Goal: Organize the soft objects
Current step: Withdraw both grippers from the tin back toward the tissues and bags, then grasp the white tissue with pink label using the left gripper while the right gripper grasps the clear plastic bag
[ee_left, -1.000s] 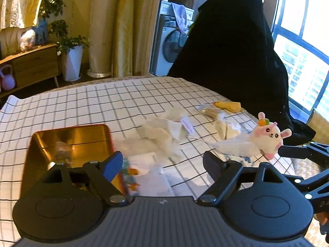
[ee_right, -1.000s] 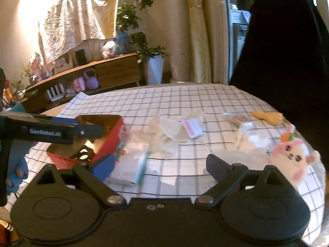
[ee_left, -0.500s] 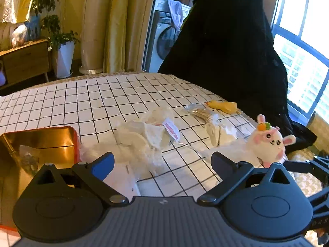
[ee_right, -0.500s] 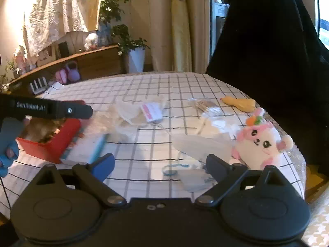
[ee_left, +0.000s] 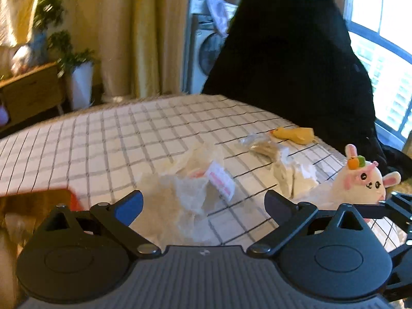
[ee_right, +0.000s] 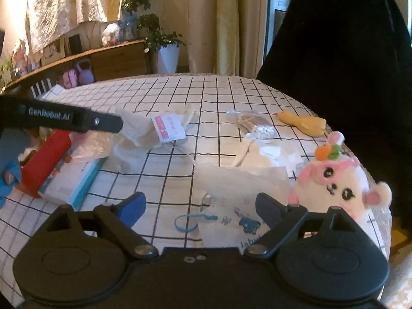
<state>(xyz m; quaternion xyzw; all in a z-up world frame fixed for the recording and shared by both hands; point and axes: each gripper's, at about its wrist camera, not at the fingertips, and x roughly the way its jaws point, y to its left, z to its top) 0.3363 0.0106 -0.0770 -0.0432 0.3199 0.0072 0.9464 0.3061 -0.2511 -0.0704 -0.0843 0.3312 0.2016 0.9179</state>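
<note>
Both tools, left tool spread wider and right tool slightly narrowed, empty-jawed, were lowered toward the plush bunny at the tabletop's right edge; grasp judged pending.

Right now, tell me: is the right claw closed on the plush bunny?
No. The right claw is open over plastic packets, and the plush bunny sits untouched beside its right finger.

My left gripper and right gripper look alike: black plastic, two round discs, linkage arms with silver screws, one blue pad, one black finger. Left body ribbed grey, its arm printed "GenRobot.AI". Blue glove on my left hand.
</note>
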